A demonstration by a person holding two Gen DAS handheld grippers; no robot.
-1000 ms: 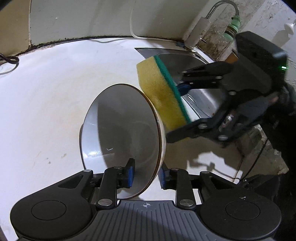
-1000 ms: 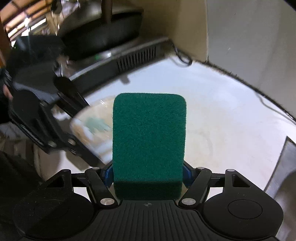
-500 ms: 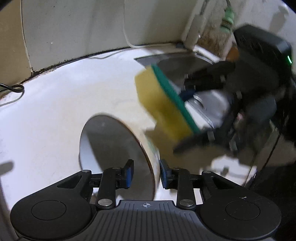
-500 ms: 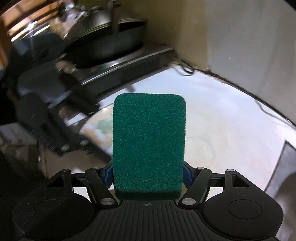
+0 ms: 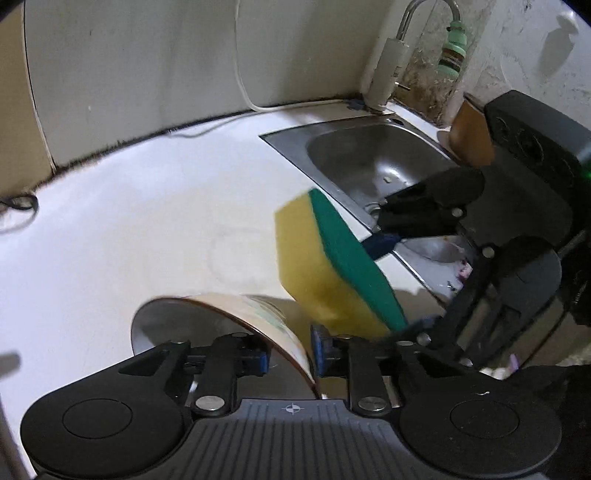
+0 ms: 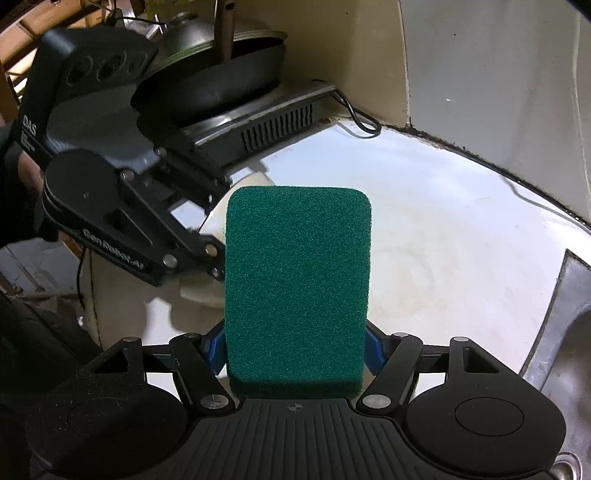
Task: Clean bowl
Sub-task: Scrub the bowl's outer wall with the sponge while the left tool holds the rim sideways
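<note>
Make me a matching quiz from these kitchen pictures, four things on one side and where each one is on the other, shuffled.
Things:
1. sponge
2. bowl
3. pan
4. tap

Places:
A. on the cooker by the wall
B. behind the sink
C. rim between the left claw's fingers
D. gripped in the right claw

Pairs: 1-D, 2-C, 3-A, 4-B

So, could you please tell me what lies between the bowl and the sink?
The left wrist view shows the yellow-and-green sponge between the bowl and the sink, above bare white counter.
</note>
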